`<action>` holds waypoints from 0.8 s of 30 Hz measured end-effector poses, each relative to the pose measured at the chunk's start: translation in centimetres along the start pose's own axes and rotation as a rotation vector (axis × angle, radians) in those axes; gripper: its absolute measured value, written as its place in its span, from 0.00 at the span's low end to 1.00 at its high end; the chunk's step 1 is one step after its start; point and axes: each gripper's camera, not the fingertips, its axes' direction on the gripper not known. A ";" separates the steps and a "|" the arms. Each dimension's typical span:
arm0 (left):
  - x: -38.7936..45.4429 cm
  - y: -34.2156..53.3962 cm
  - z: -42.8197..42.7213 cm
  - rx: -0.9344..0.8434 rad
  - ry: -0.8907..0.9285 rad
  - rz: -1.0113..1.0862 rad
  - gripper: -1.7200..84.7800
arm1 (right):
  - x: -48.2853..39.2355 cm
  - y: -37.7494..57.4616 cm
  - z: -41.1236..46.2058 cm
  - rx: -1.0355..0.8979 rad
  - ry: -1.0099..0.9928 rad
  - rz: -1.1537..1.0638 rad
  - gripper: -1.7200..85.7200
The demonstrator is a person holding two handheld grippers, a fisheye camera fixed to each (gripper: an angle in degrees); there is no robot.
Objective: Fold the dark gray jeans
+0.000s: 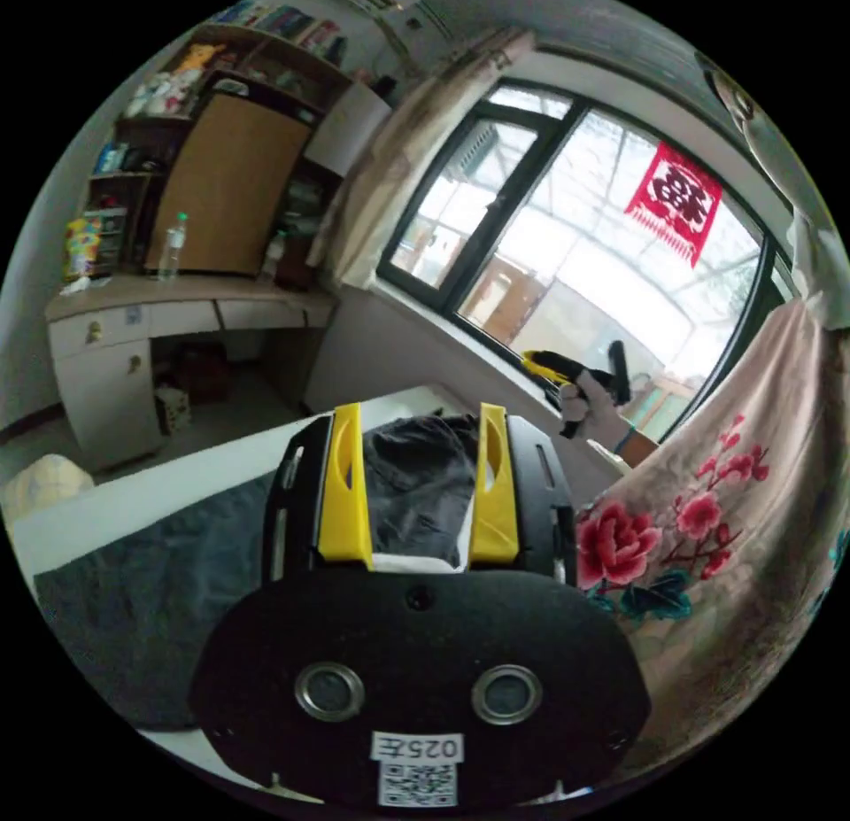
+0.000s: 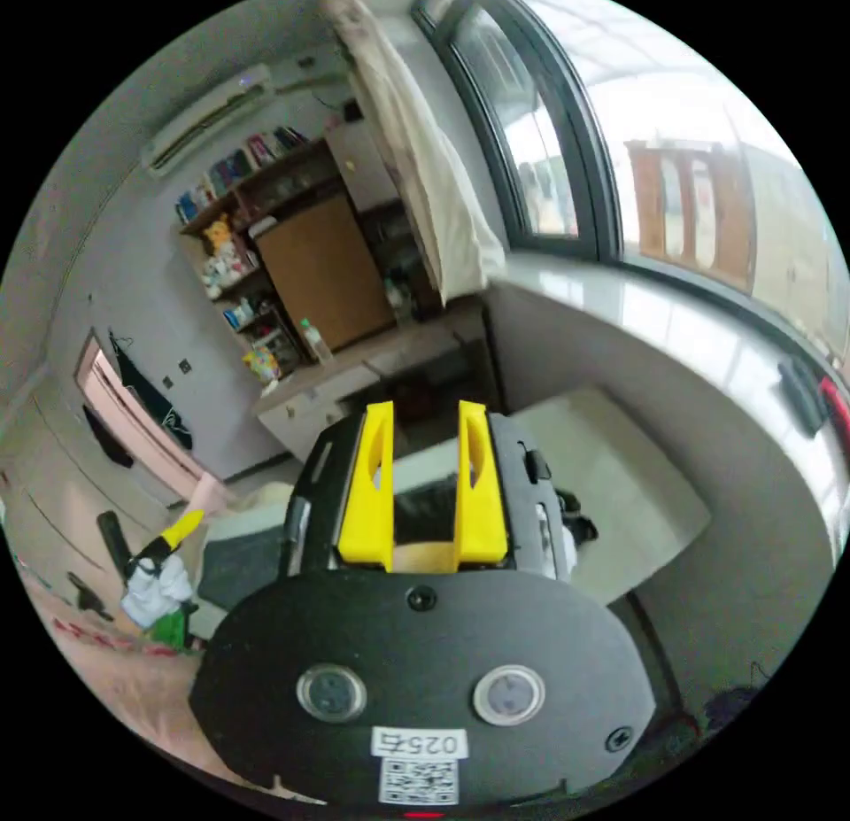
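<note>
Lighting: daylight from the window (image 1: 584, 263), overexposed to white in both views; room interior dimmer, soft shadows under the desk (image 1: 177, 303). Glare: bright sheen on the windowsill (image 2: 708, 325). Distortion: strong fisheye bending at the edges, black circular surround. Focus: slight softness throughout

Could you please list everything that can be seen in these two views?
dark gray denim jeans: one, dark gray, spread on the white table, far end bunched between the left claw's jaws
white table: one, white, below the window
clear plastic bottle: one, clear, green cap, on the desk
red paper cutting: one, red, on the window glass
floral blanket: one, pink with red flowers, beside the table
left claw: one, yellow jaws, apart
right claw: one, yellow jaws, apart
gloved hand: one, white glove, holding the right claw
</note>
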 end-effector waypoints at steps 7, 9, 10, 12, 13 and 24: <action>1.1 -2.8 23.0 -0.232 0.213 0.006 0.19 | 22.8 -2.8 11.2 -0.584 -0.493 0.257 0.21; 1.5 -3.5 26.4 -0.306 0.179 0.063 0.19 | 25.3 -4.2 13.3 -0.650 -0.495 0.224 0.22; 1.5 -3.8 28.2 -0.346 0.160 0.097 0.19 | 26.6 -5.2 14.6 -0.678 -0.524 0.223 0.21; 1.2 -3.9 30.5 -0.392 0.164 0.111 0.19 | 28.5 -6.4 17.2 -0.735 -0.621 0.266 0.21; 0.9 -3.7 31.9 -0.412 0.170 0.115 0.19 | 29.4 -6.9 19.1 -0.782 -0.689 0.293 0.22; -1.2 -0.4 39.1 -0.581 0.143 0.144 0.16 | 22.1 -8.7 18.1 -0.891 -0.768 -0.157 0.16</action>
